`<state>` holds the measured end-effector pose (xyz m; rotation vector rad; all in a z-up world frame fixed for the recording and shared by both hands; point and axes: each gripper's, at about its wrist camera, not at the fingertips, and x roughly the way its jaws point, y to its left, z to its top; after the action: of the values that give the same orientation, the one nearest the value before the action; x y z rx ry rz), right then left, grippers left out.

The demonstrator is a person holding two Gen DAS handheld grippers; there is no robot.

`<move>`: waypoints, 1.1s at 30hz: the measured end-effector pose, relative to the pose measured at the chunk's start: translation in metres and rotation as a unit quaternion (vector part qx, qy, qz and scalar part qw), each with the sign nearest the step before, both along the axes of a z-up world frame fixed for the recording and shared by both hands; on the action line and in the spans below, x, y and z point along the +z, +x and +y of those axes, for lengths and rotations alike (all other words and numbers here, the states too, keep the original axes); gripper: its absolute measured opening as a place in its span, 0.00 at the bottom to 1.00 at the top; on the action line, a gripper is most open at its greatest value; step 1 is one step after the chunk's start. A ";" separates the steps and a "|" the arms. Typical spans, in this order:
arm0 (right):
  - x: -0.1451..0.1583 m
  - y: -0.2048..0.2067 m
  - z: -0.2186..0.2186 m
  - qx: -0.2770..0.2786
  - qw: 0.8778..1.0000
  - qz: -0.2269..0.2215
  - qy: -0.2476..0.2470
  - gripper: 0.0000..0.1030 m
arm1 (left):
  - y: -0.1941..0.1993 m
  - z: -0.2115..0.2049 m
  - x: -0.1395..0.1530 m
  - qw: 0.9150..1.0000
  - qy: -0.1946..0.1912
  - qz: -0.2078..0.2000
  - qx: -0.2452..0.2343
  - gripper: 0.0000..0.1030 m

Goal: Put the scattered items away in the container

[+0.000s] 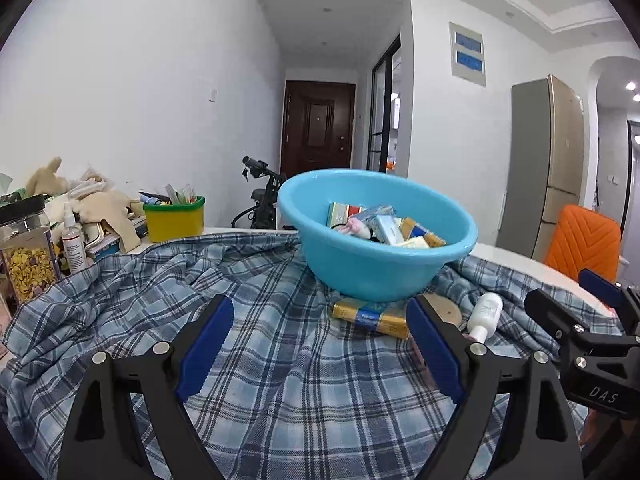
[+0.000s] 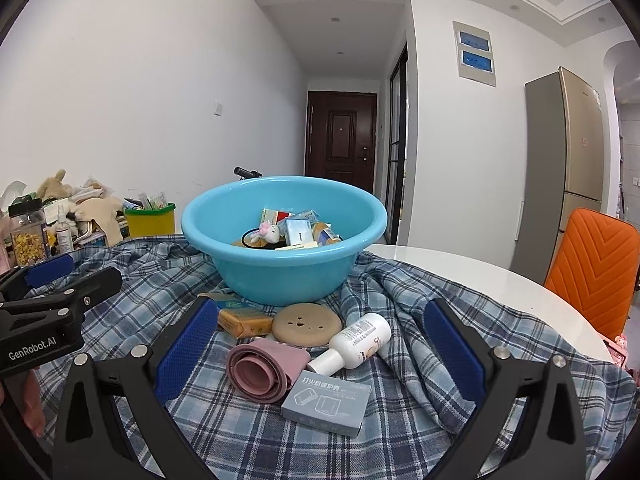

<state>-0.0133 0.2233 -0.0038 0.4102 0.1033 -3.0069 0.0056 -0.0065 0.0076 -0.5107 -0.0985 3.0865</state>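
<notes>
Spread wide over blue-and-white checked cloth, the jaws of the right gripper are framing a flat grey cardboard box, with nothing pinched between them. Just beyond are lying a rolled pink rubber band, a white plastic bottle on its side, a round tan wooden disc and a yellow wrapped packet. The left gripper is hovering alongside, its jaws equally spread and empty.

The scattered items are waiting just short of the sky-blue plastic basin, which is already holding small boxes and a plush toy. The grey box, being nearest, is likely the next pick; gripping it across its short sides and lifting clear of the cloth's folds should be keeping the fabric from snagging.

The white round table is showing beyond the cloth, with an orange padded chair beside it, a yellow tub at the wall, and a dark wooden door closing the corridor.
</notes>
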 end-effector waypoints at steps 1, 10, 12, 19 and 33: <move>-0.002 -0.001 -0.001 -0.001 1.000 -0.002 0.002 0.99 | 0.000 -0.001 -0.001 1.000 0.000 0.000 0.004 0.87; -0.004 -0.006 0.002 -0.003 1.000 -0.020 -0.005 0.99 | 0.001 0.001 -0.005 1.000 -0.015 0.012 0.007 0.87; -0.004 -0.006 0.005 -0.008 1.000 -0.024 -0.013 0.99 | 0.003 0.004 -0.005 0.999 -0.025 0.019 0.014 0.88; -0.003 -0.002 0.012 -0.032 0.999 -0.014 -0.024 0.99 | 0.003 0.006 -0.006 0.999 -0.028 0.021 0.011 0.88; -0.003 -0.004 0.011 -0.026 0.999 -0.015 -0.025 0.99 | 0.003 0.005 -0.006 0.999 -0.028 0.020 0.011 0.88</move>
<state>-0.0173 0.2347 -0.0067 0.4604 0.0153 -3.0452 0.0087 -0.0013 0.0015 -0.4526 -0.0186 3.1276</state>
